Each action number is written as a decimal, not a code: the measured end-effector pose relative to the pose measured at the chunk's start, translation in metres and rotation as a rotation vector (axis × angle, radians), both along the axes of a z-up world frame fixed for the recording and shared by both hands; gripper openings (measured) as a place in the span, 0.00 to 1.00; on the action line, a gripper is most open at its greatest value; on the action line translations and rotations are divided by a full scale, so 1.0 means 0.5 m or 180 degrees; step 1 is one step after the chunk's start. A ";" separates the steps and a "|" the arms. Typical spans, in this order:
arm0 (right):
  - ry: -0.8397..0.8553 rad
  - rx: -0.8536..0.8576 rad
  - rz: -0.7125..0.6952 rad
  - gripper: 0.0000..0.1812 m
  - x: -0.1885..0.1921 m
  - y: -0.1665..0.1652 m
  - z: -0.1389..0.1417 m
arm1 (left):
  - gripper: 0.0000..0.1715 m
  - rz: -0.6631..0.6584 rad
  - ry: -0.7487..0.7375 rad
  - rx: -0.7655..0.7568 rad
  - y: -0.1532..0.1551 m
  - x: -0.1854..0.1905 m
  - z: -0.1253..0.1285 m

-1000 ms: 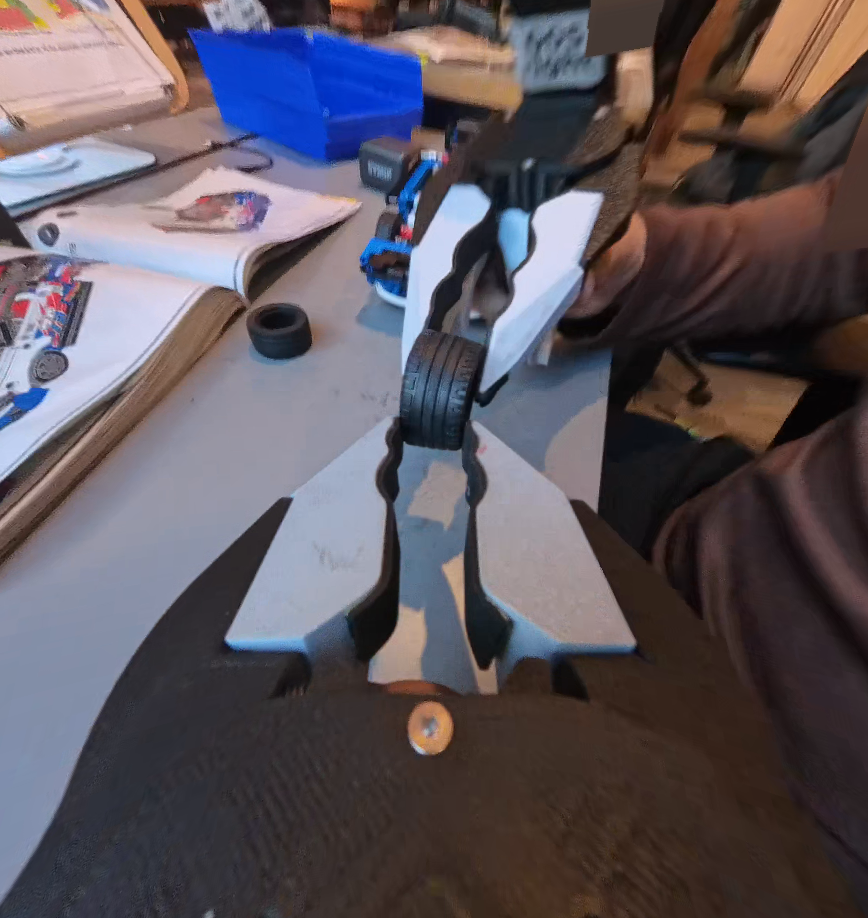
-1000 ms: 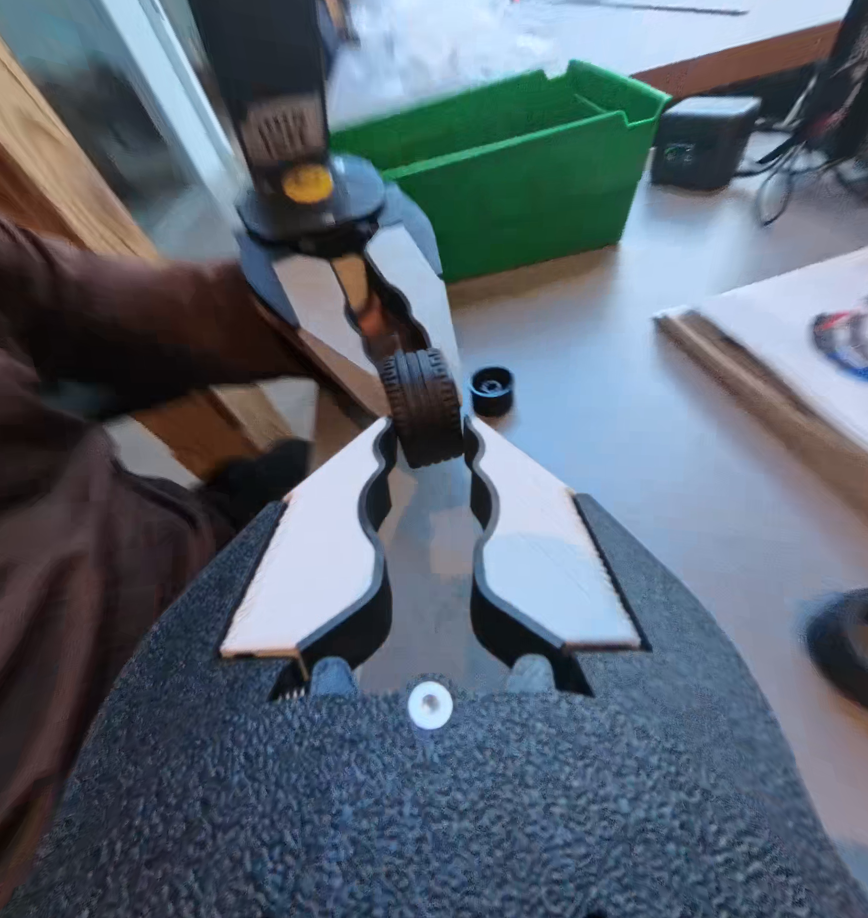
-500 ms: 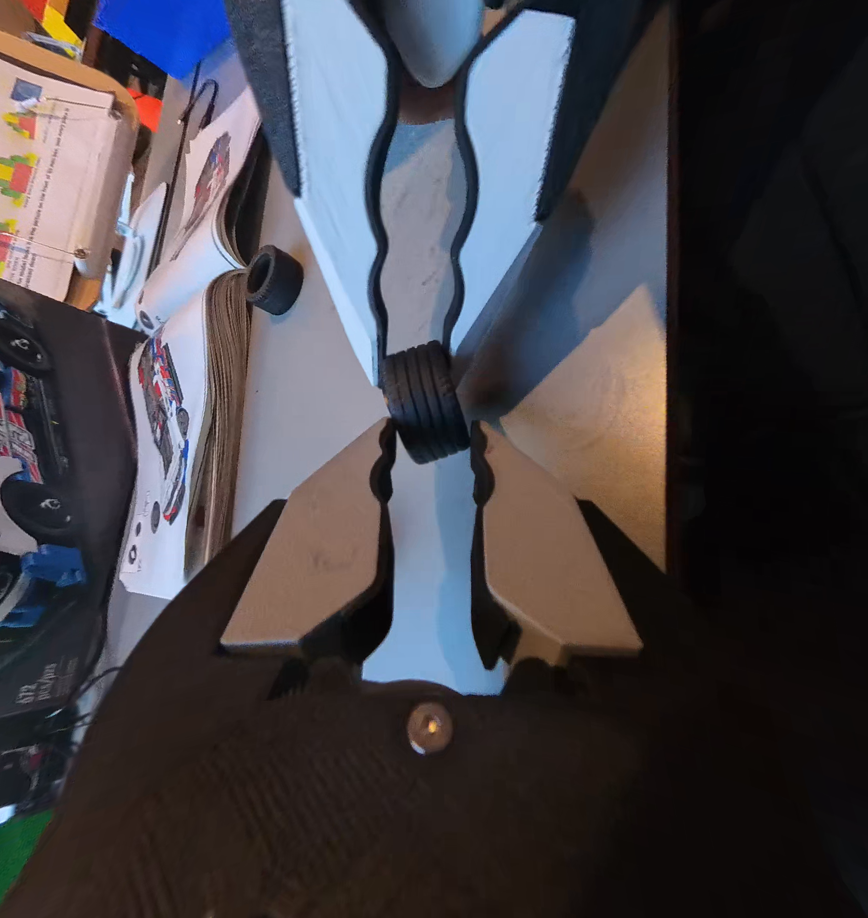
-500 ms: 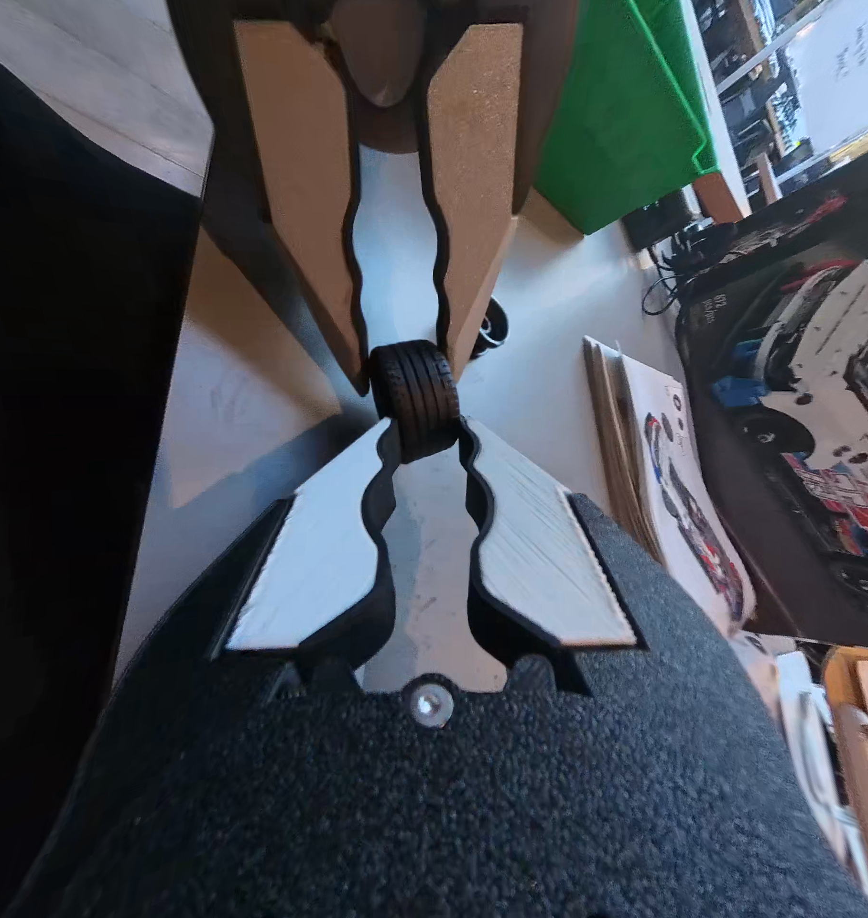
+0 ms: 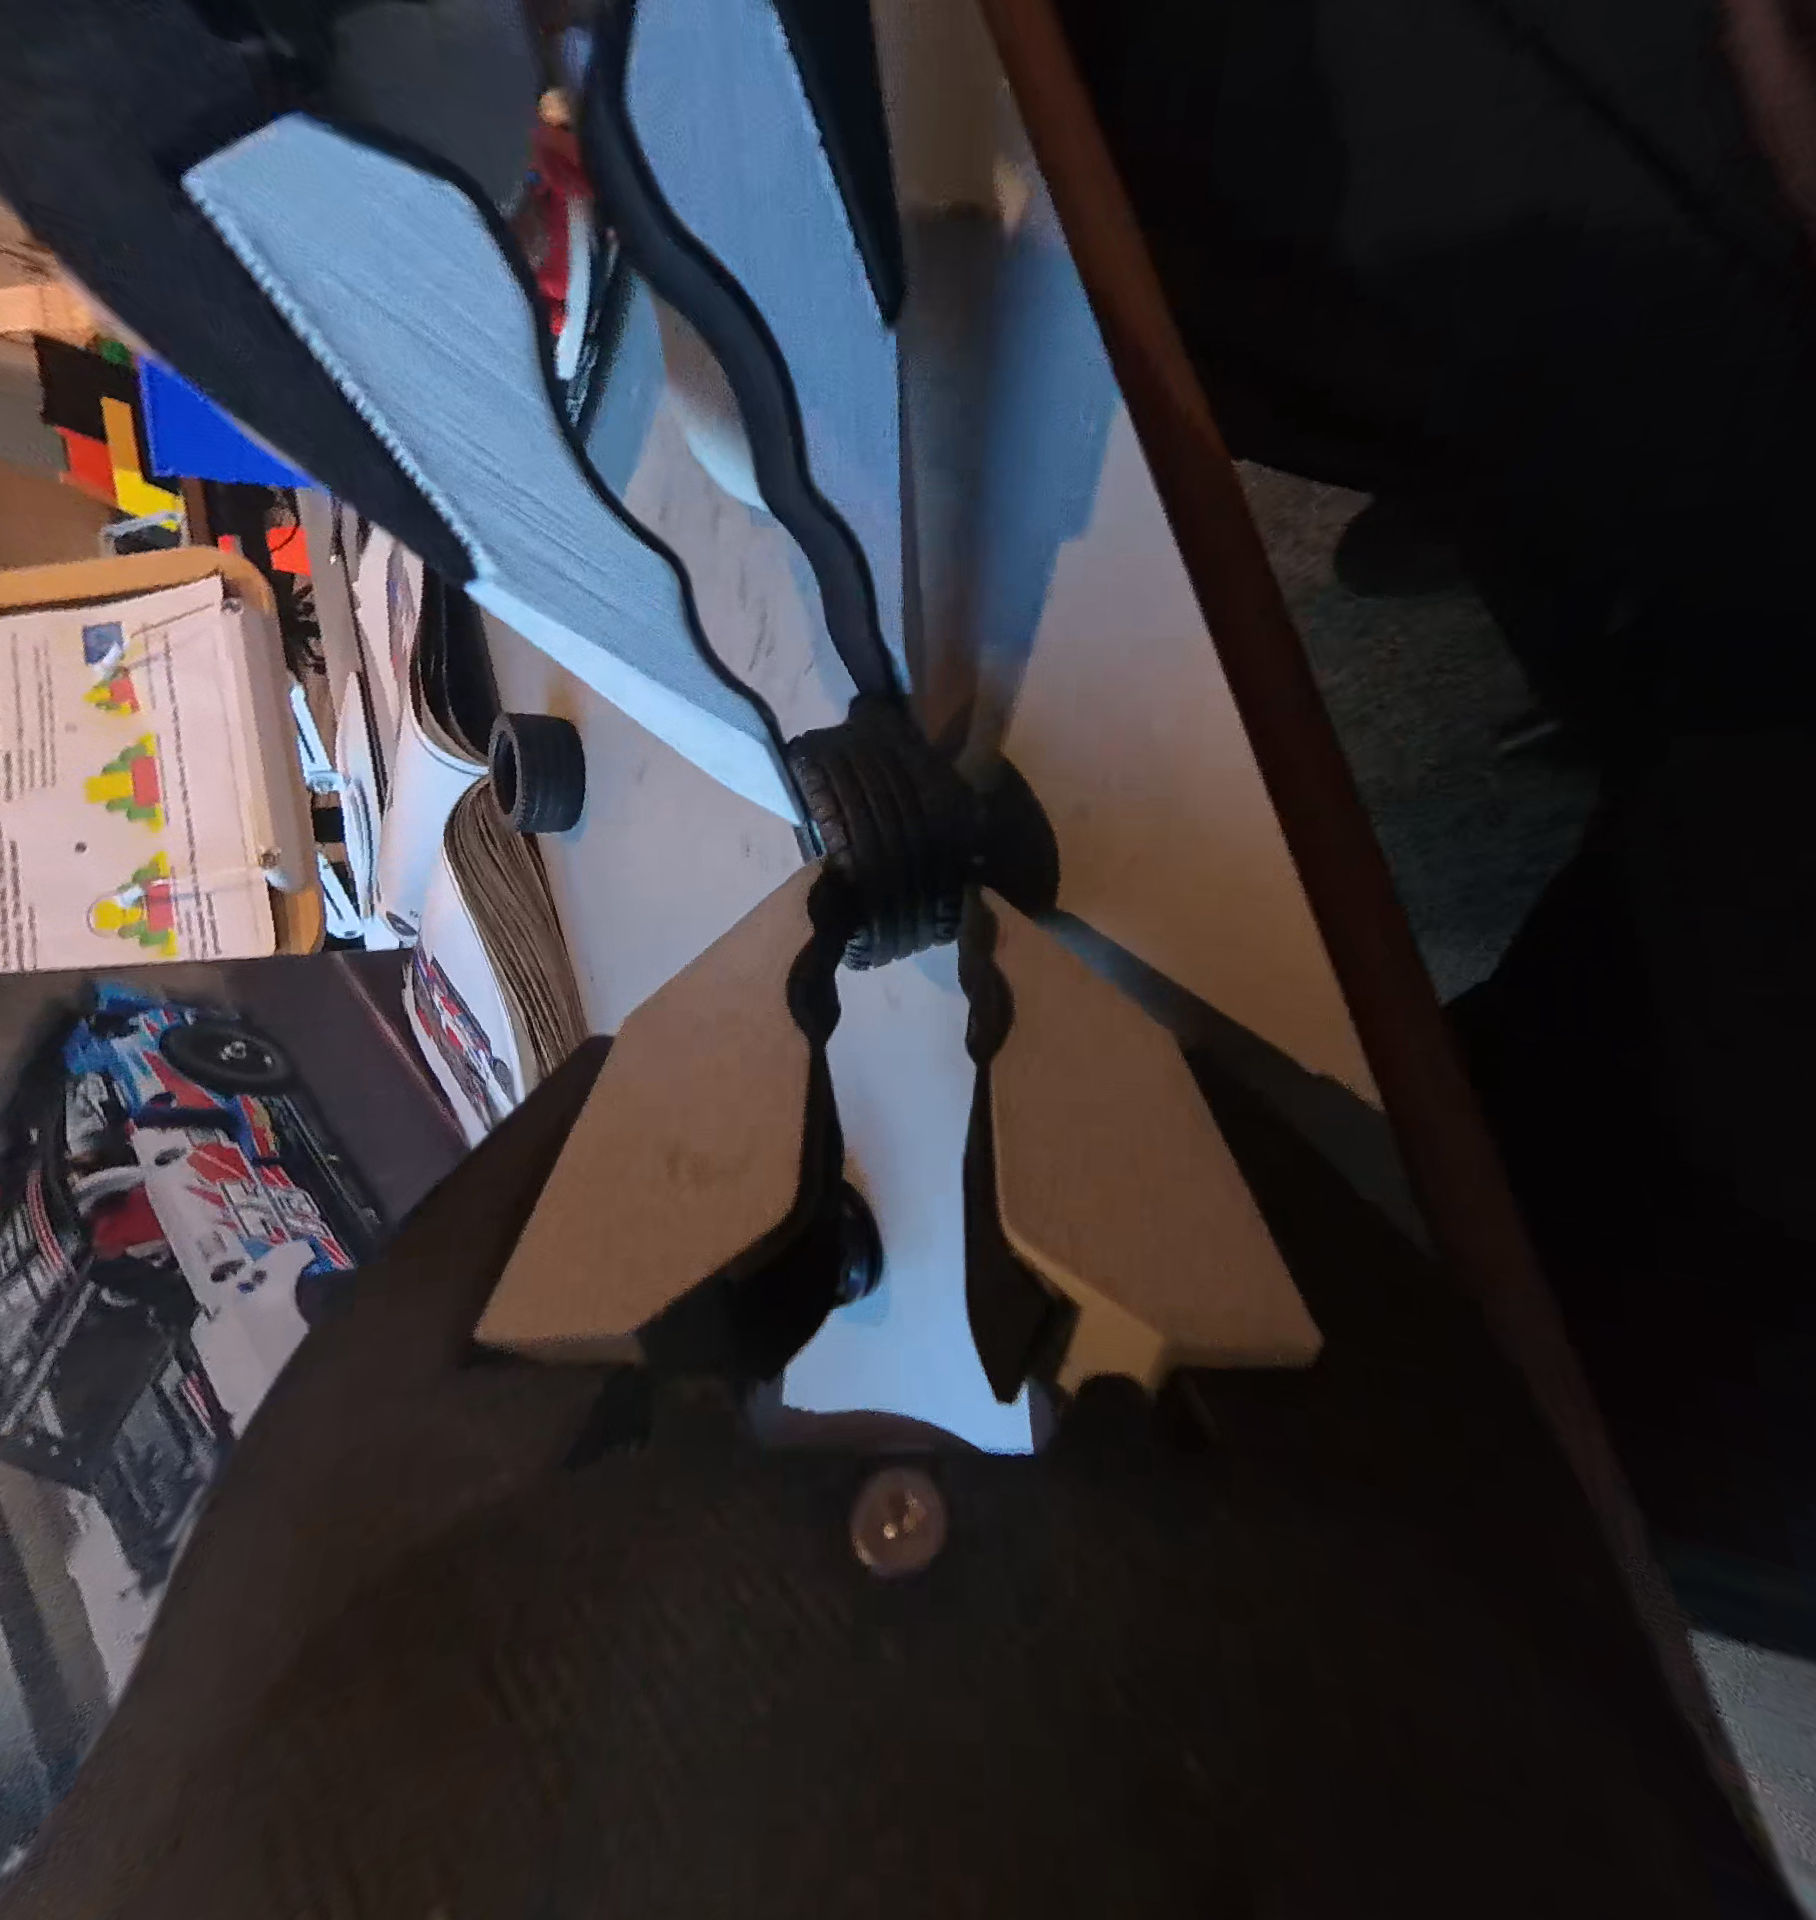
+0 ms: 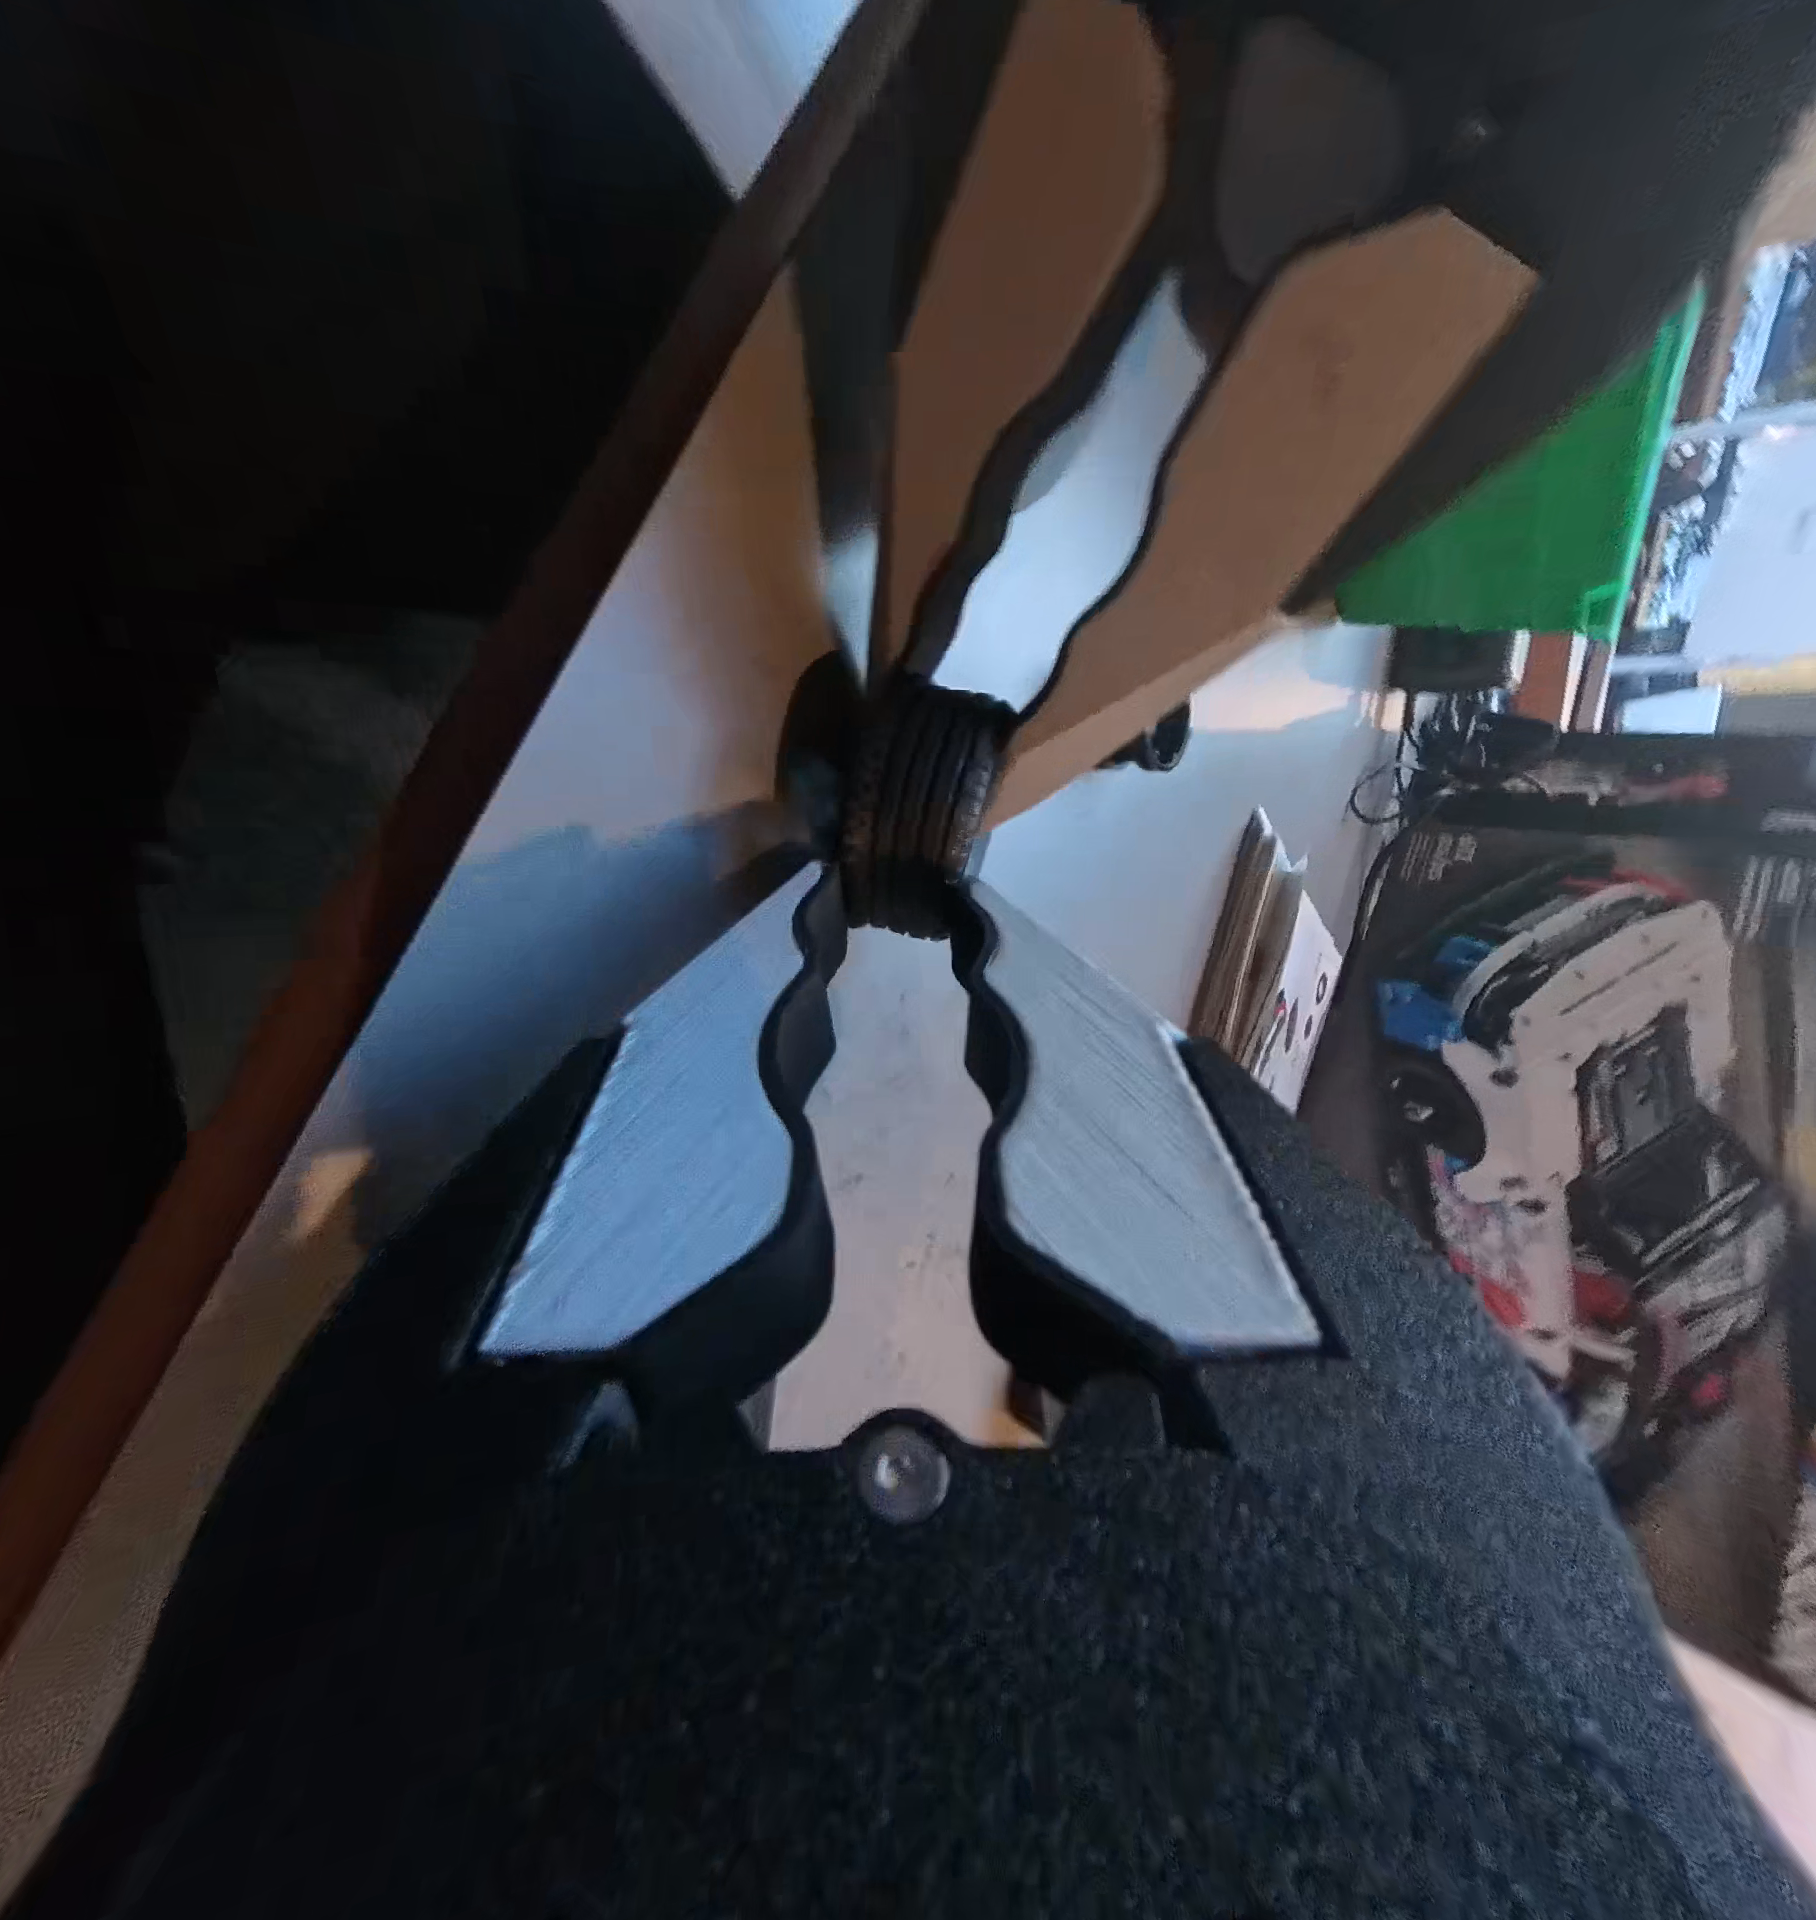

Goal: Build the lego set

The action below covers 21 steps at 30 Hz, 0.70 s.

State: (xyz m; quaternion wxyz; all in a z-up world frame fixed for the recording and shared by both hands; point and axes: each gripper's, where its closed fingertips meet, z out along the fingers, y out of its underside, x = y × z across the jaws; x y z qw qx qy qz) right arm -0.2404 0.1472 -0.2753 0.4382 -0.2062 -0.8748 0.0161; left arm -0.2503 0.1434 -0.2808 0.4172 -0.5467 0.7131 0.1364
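A black ribbed tyre point(image 5: 888, 831) is pinched from two sides above the pale table. My left gripper point(image 5: 896, 920) is shut on its near edge. My right gripper point(image 6: 899, 914) is shut on the same tyre point(image 6: 919, 805) from the opposite side, and each gripper shows tip to tip in the other's view. A black wheel hub point(image 5: 1023, 836) sticks out of the tyre's side; it also shows in the right wrist view point(image 6: 810, 743). A second loose tyre point(image 5: 535, 774) lies on the table by the open instruction booklet point(image 5: 499, 883).
The set's box with the car picture point(image 5: 156, 1195) and a printed sheet on a wooden board point(image 5: 104, 779) are at the left. A green bin point(image 6: 1506, 499), the box point(image 6: 1610, 1091) and a small black part point(image 6: 1158, 743) show at the right. The table's brown edge point(image 5: 1299, 727) runs close by. My two grippers' fingertips are within a few centimetres of each other.
Both grippers have kept hold of the tyre and rolled further, so both views have tilted. The black hub now shows sticking out at the tyre's side.
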 end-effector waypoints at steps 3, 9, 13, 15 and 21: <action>-0.0405 0.0236 0.0299 0.06 0.006 -0.004 -0.004 | 0.11 -0.0075 0.0142 -0.0208 -0.003 0.004 -0.001; -0.1099 0.0228 0.0721 0.04 0.007 -0.020 -0.008 | 0.11 -0.0086 0.0140 -0.0645 -0.021 0.005 -0.002; -0.1392 -0.0297 0.0418 0.08 0.003 -0.017 -0.009 | 0.11 0.0190 -0.0393 -0.0892 -0.020 0.003 -0.002; -0.1034 -0.0660 0.0061 0.16 -0.004 -0.010 -0.001 | 0.11 0.0576 -0.0934 -0.1175 -0.019 -0.006 0.000; -0.0093 -0.1437 -0.0440 0.27 -0.019 -0.028 0.005 | 0.11 0.0842 -0.1365 -0.1231 -0.015 -0.004 0.002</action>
